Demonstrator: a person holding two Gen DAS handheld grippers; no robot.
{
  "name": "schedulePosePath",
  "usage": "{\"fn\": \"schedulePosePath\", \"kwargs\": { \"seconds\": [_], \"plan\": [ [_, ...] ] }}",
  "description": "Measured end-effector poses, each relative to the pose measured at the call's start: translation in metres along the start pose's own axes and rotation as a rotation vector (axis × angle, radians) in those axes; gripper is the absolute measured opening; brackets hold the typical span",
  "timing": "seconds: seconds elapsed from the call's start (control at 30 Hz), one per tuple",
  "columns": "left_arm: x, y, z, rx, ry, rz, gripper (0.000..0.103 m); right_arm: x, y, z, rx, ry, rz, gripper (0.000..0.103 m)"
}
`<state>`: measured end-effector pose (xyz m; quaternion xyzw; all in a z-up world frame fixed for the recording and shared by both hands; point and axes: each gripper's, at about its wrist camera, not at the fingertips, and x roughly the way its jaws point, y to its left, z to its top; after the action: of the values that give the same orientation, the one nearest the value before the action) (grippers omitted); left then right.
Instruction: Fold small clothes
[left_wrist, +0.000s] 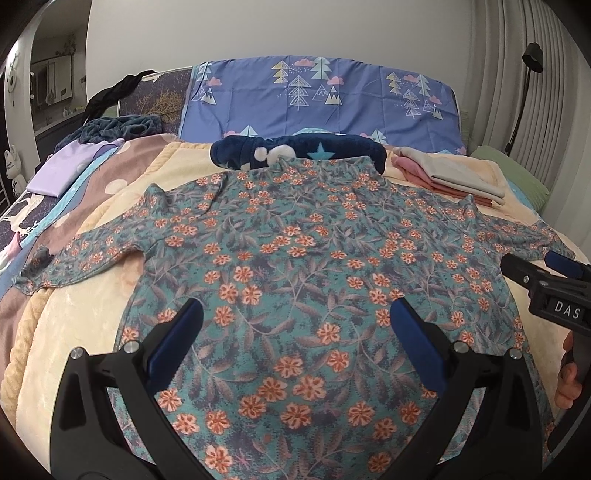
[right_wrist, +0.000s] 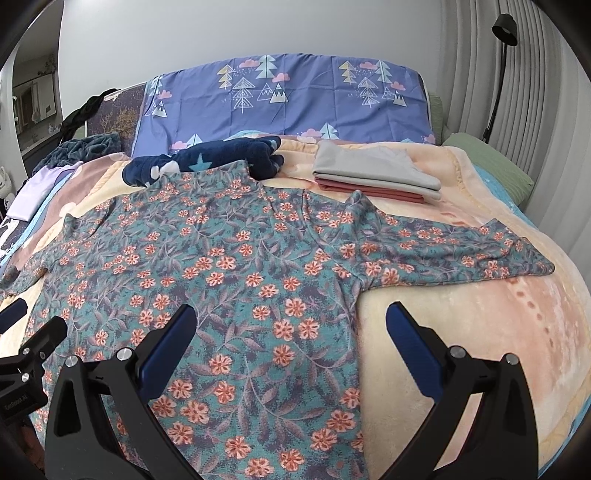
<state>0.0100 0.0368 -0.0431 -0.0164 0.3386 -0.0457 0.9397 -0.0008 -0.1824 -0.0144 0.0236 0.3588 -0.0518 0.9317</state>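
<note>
A teal floral long-sleeved shirt (left_wrist: 295, 258) lies spread flat on the bed, both sleeves out to the sides; it also shows in the right wrist view (right_wrist: 236, 273). My left gripper (left_wrist: 297, 314) is open and empty, hovering over the shirt's lower body. My right gripper (right_wrist: 291, 317) is open and empty over the shirt's right side edge, one finger above the fabric and the other above the blanket. The right gripper also shows at the right edge of the left wrist view (left_wrist: 532, 267). The right sleeve (right_wrist: 461, 247) lies flat toward the bed's right side.
A cream and peach blanket (right_wrist: 461, 350) covers the bed. A folded stack of grey and pink clothes (right_wrist: 376, 173) sits behind the shirt at right. A navy star-patterned garment (left_wrist: 295, 149) lies at the collar. A blue tree-print pillow (left_wrist: 317, 99) stands behind. Lilac cloth (left_wrist: 70, 170) lies left.
</note>
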Motion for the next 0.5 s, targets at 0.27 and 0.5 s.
{"fn": "schedulePosePath", "kwargs": {
  "seconds": [0.27,0.5],
  "plan": [
    [0.003,0.011,0.000,-0.031,0.007,-0.006,0.101,0.008,0.006,-0.001,-0.016,0.022,-0.001,0.102],
    [0.012,0.029,0.000,-0.077,0.029,0.006,0.101,0.015,0.007,-0.002,-0.025,0.034,-0.011,0.102]
  ]
}}
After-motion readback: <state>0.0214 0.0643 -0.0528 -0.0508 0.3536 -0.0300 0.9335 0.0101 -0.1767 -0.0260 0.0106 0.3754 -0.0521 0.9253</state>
